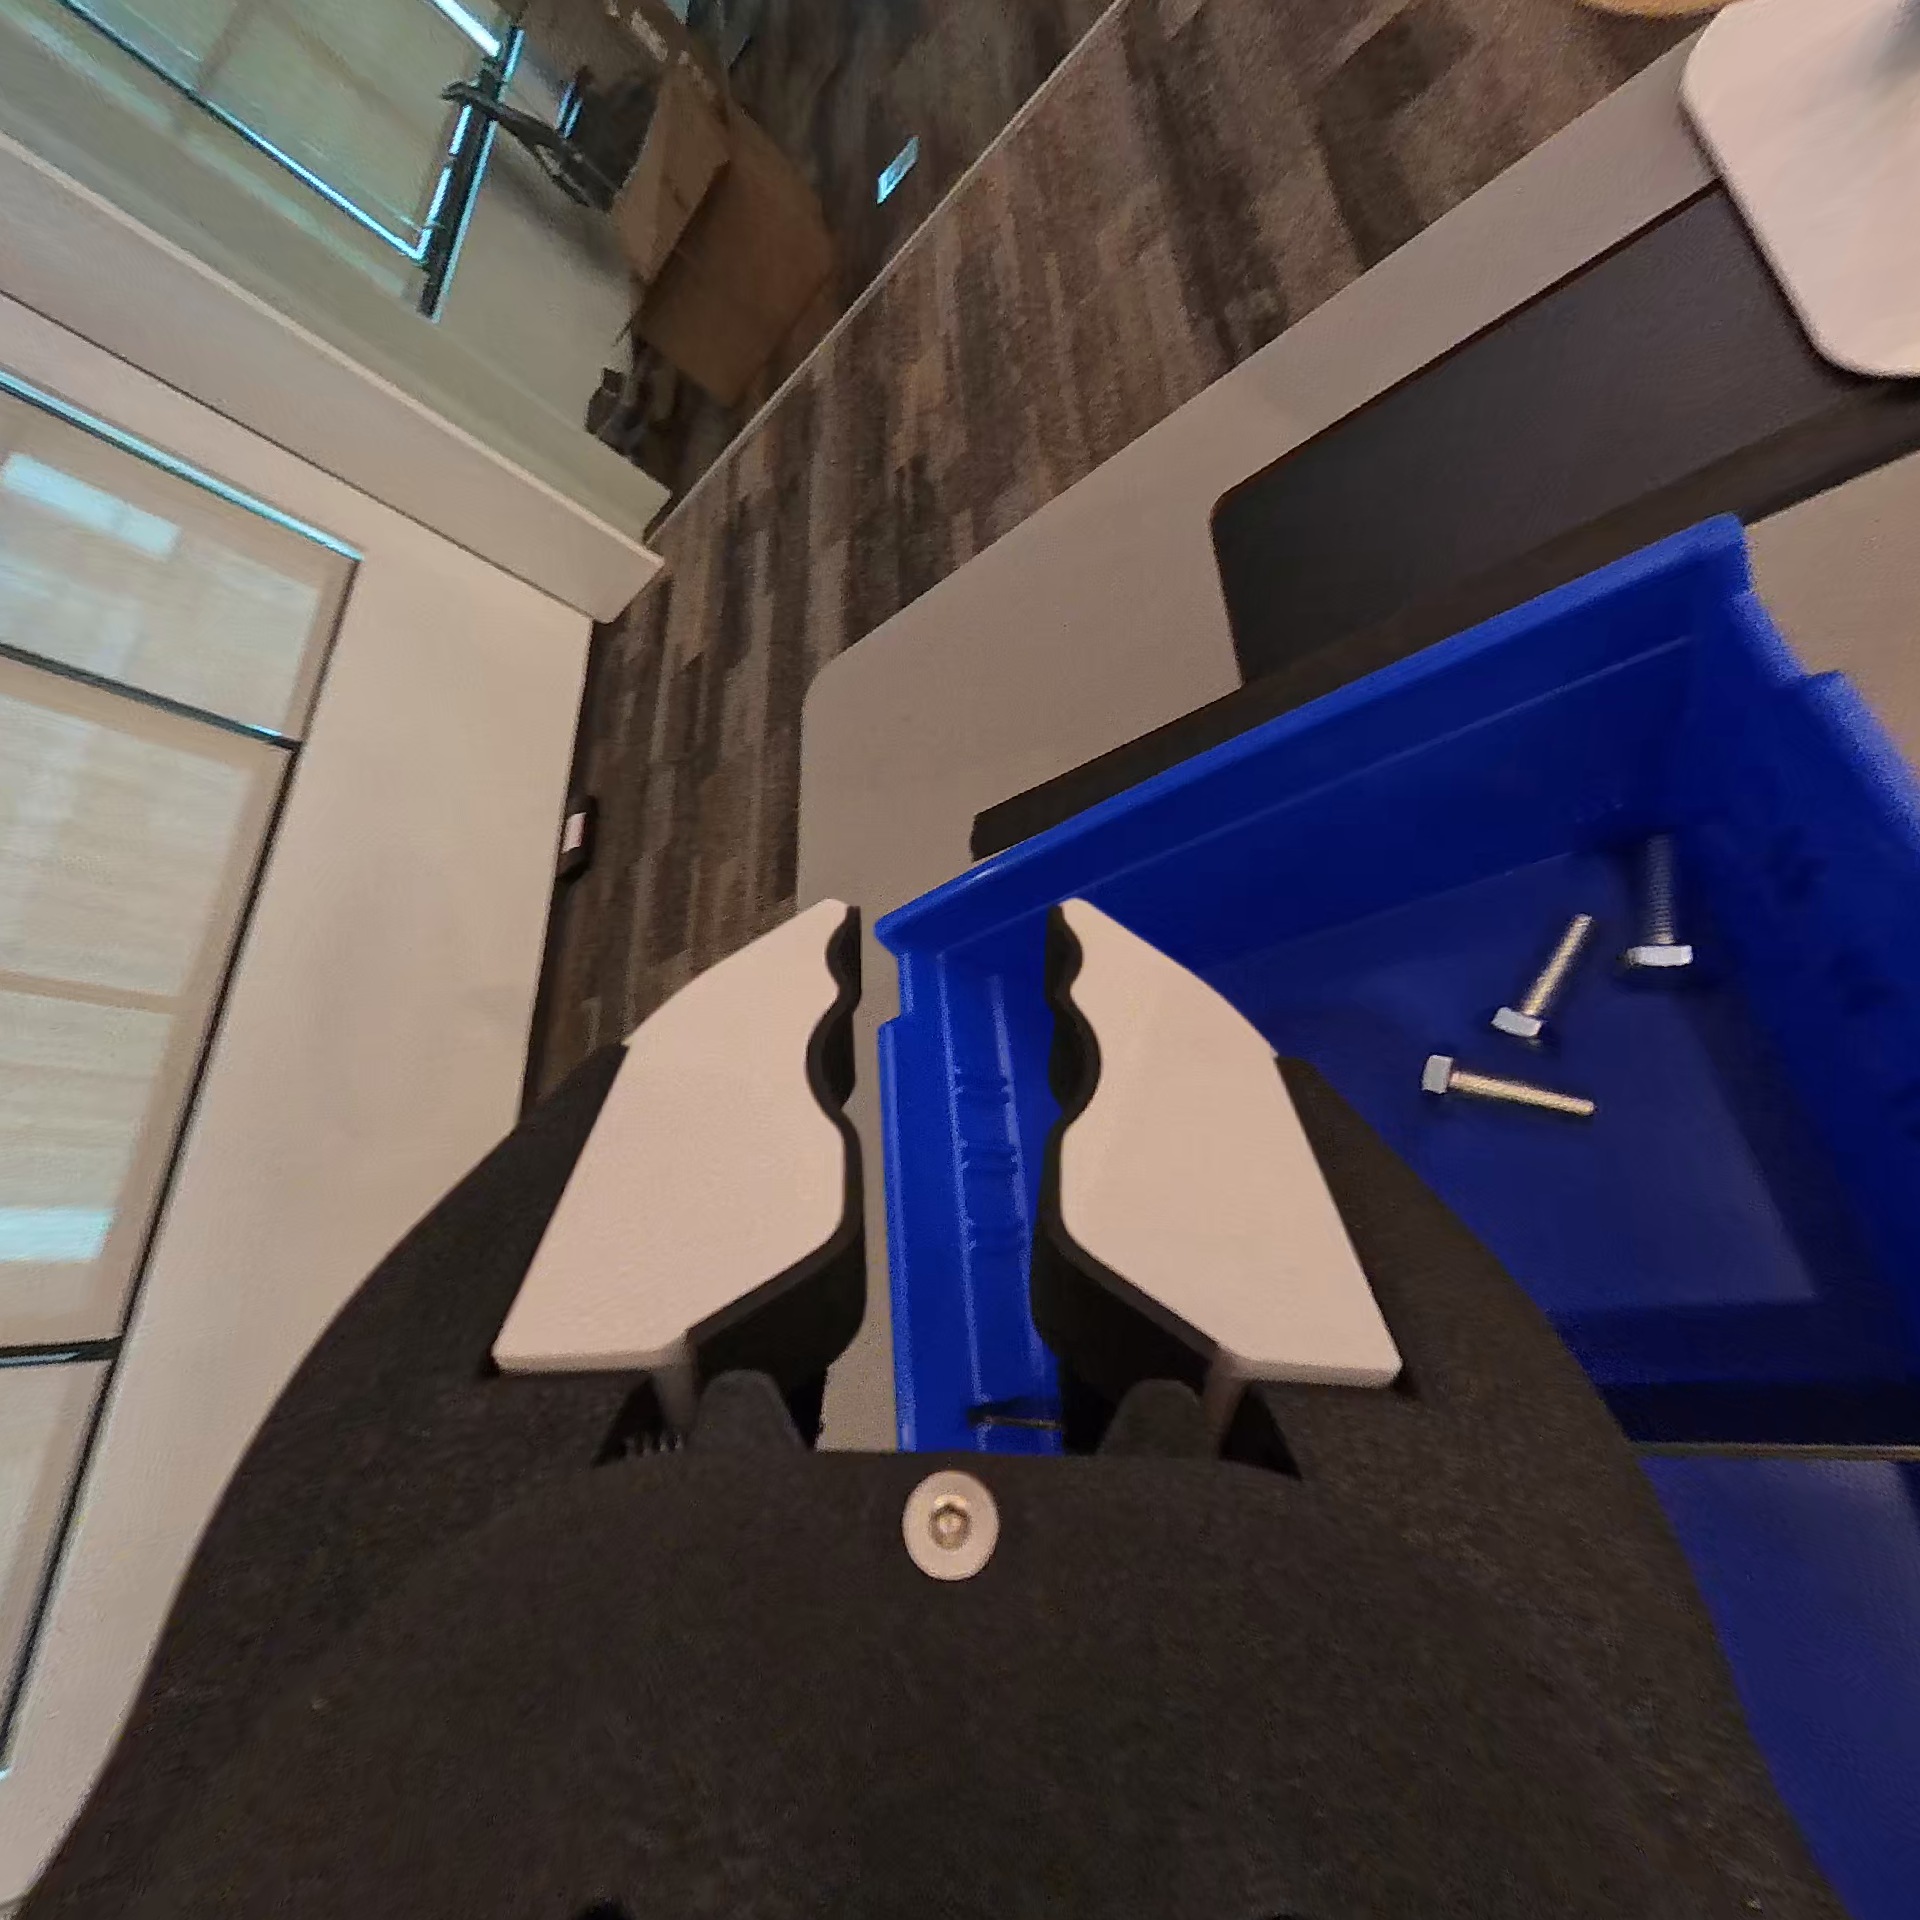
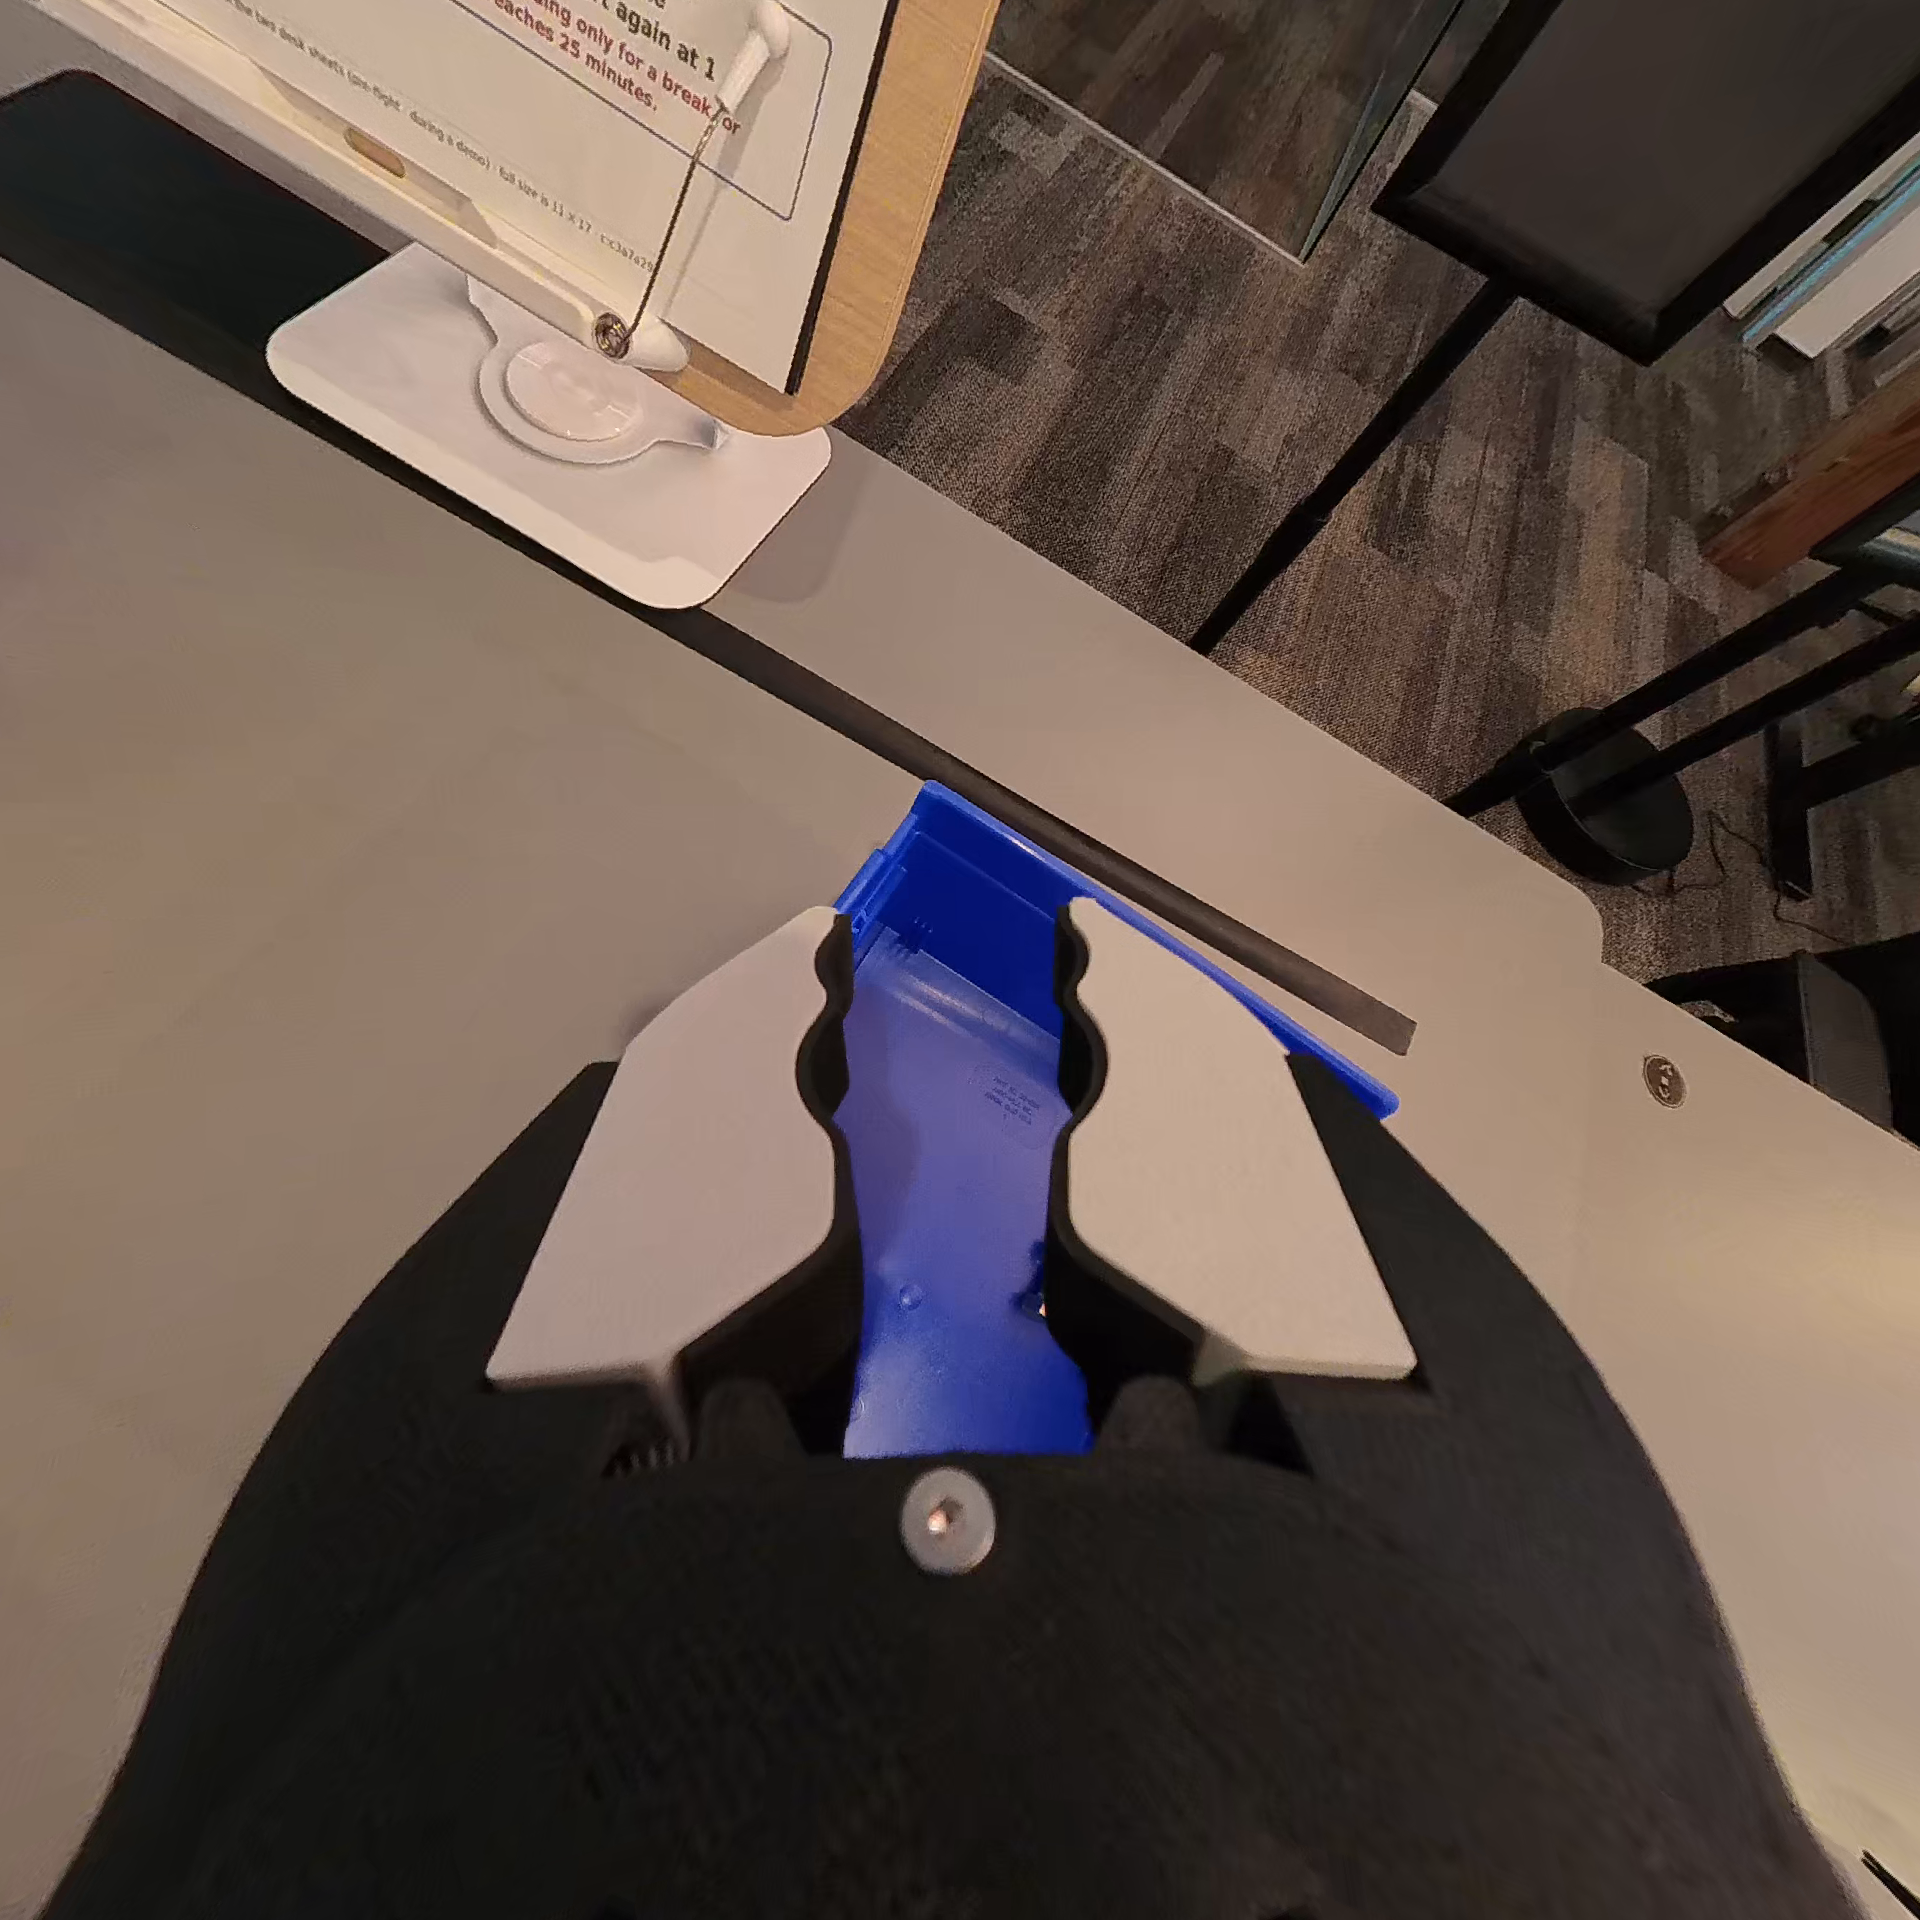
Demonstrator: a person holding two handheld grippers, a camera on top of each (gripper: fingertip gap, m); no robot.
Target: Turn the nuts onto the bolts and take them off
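While my left claw (image 1: 956,1039) hangs over the near wall of the blue bin (image 1: 1351,769), its two fingers are spread apart and hold nothing. The bin wall runs right up through the gap between them, so I think this claw is there to dip in or to steady the bin. To the right of it, three bolts (image 1: 1507,1093) lie loose on the bin floor, close together but not in a neat row. I see no nuts in this view. The bin walls are tall, so I would have to come down from above to reach a bolt, and the far corner looks tight. My right claw (image 2: 954,1039) is spread open too and holds nothing. It hangs over a blue bin (image 2: 997,914) that looks bare in the strip I can see between the fingers. My fingers hide the rest, so nuts may be there, but I cannot tell. The grey table (image 2: 312,831) to the left is wide and bare, with a white stand (image 2: 623,520) far back. To the right the table edge drops to the floor.
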